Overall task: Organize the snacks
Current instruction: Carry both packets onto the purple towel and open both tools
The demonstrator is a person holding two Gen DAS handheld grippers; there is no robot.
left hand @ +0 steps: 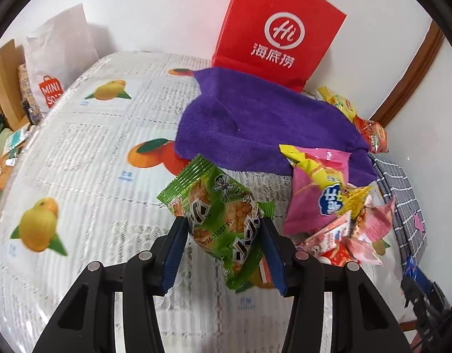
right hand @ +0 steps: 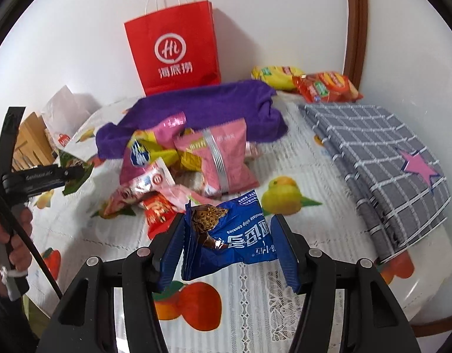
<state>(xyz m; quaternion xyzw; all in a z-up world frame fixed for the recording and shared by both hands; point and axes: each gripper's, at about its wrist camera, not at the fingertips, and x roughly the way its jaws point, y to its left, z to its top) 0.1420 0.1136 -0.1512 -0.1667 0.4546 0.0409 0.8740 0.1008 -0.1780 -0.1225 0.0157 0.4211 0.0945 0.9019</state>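
Clearly, each hand had a packet lifted off the worktop (left hand: pixel 79 158), and the sorting was at its pick-and-carry step. From the left wrist view, the left gripper (left hand: pixel 223 247) had its jaws closed on a green snack packet (left hand: pixel 217 220), the blue pads pressing its two sides so that it hung clear above the fruit-printed cloth. To its right lay the snack pile (left hand: pixel 323 206), pink, yellow and red wrappers heaped together, touching the edge of a purple towel (left hand: pixel 255 123). A red paper bag (left hand: pixel 273 29) stood upright against the wall behind the towel, and a white shopping bag (left hand: pixel 55 58) leaned at the far left. From the right wrist view, the right gripper (right hand: pixel 229 244) held a blue cookie packet (right hand: pixel 237 235) between its jaws, squeezed and crumpled at its left end, raised just in front of the same pile (right hand: pixel 179 164). A folded grey checked cloth (right hand: pixel 379 153) lay well to the right, with a yellow packet (right hand: pixel 273 76) and an orange one (right hand: pixel 323 88) near the wall beyond it. The person's left hand (right hand: pixel 17 238) showed at the left edge, gripping its tool's handle. To my eye, the next move called for carrying both packets to wherever their kind belonged, perhaps the red bag, keeping the grips firm since slick wrappers can slip, then releasing low.
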